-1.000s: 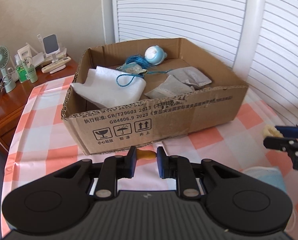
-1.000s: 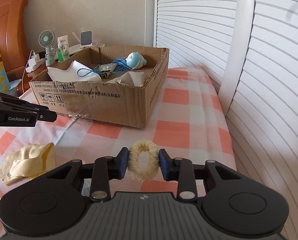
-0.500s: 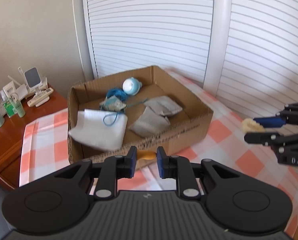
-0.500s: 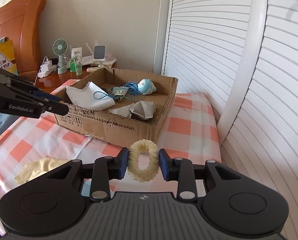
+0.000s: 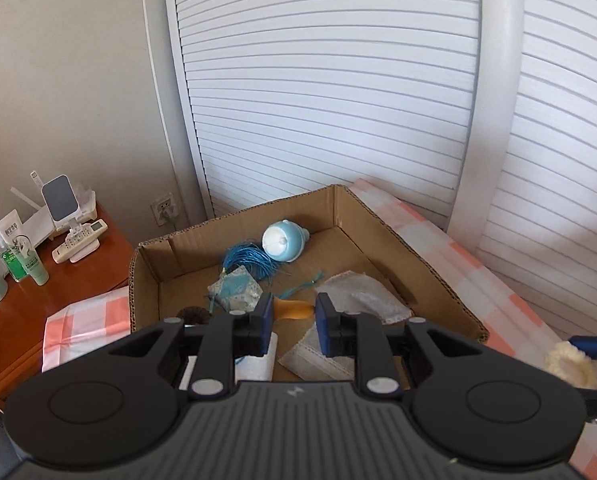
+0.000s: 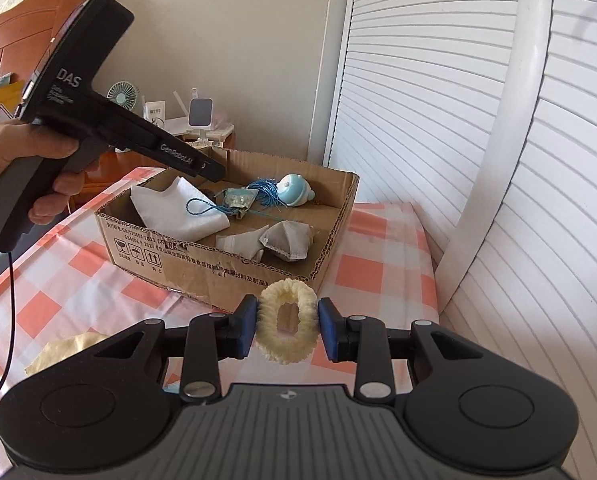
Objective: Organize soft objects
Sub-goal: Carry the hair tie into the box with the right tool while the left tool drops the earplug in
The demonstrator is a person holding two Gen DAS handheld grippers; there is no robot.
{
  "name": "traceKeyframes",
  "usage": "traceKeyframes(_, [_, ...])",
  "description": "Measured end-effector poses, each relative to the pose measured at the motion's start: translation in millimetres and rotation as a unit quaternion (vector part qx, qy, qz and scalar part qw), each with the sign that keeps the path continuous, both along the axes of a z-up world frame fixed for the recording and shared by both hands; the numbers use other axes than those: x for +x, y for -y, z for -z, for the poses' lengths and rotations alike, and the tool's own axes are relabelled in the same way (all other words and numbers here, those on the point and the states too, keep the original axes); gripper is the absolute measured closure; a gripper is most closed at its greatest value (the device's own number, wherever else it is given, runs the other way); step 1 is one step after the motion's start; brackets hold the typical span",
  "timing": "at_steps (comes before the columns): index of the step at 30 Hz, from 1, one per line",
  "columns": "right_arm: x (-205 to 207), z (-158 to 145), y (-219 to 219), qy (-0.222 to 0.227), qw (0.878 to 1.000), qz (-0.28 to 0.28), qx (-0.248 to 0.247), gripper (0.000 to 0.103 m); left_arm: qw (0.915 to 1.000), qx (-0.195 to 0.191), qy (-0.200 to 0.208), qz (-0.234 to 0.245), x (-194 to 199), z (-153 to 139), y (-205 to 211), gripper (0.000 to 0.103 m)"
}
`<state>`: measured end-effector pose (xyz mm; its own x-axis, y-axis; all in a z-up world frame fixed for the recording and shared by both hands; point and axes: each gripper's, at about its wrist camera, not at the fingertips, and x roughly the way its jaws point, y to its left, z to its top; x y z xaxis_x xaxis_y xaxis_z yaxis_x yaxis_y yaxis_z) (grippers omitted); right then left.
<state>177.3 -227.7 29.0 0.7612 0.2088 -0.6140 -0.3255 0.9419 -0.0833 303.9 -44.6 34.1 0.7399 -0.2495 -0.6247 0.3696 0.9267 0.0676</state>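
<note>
Lettering is read off the left gripper in the right wrist view: "DAS" on its tall back plate, "GenRobot.AI" along the arm. It is gripped by a hand at nine o'clock and held over the cardboard box. On the box's near wall, "2023" and a row of Chinese characters can be made out, with three handling symbols printed at its left end; the rest is too small to read.

In the left wrist view the left gripper is seen from behind with its jaws opening, and an orange-yellow piece shows between the blue pads; whether a pad touches it cannot be told.

The right gripper is clamped on one cream fluffy ring, pads pressed on both sides, held above the checked tablecloth just short of the box.

Inside the box are counted: one white folded cloth, one blue round toy at twelve o'clock, one coil of blue cord, one patterned pouch, two grey cloth pieces. One pale yellow cloth is left on the tablecloth at eight o'clock. One small fan is stood on the wooden side table.
</note>
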Motion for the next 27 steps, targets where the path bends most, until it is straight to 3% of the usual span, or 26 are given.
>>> traceKeyframes(3, [4, -1, 0, 0.001, 1.000, 0.000, 0.000, 0.065, 1.0000, -0.003, 0.004, -0.004, 0, 2, -3, 0.035])
traceKeyframes(4, [5, -2, 0, 0.002, 1.000, -0.001, -0.001, 0.065, 0.9999, -0.004, 0.012, -0.008, -3, 2, -5, 0.016])
traceKeyframes(5, [6, -3, 0, 0.003, 1.000, -0.001, -0.002, 0.065, 0.9997, -0.004, 0.020, -0.012, -7, 1, -7, 0.012])
traceKeyframes(9, [14, -7, -1, 0.006, 1.000, -0.005, 0.002, 0.065, 0.9997, -0.006, 0.025, -0.007, -20, -7, -18, 0.010])
traceKeyframes(11, [20, -10, -2, 0.005, 1.000, -0.006, 0.008, 0.065, 0.9997, -0.003, 0.026, -0.002, -30, -10, -23, 0.003])
traceKeyframes(16, [38, -19, -7, -0.001, 0.999, -0.014, 0.031, 0.065, 0.9998, 0.001, 0.021, 0.007, -62, -12, -38, 0.003])
traceKeyframes(22, [68, -27, -27, -0.007, 0.999, -0.028, 0.034, 0.065, 0.9997, -0.007, 0.022, -0.011, -98, -13, -57, 0.001])
traceKeyframes(27, [106, -28, -52, -0.018, 0.999, -0.039, 0.030, 0.065, 0.9996, -0.001, 0.000, -0.028, -119, -9, -62, 0.001])
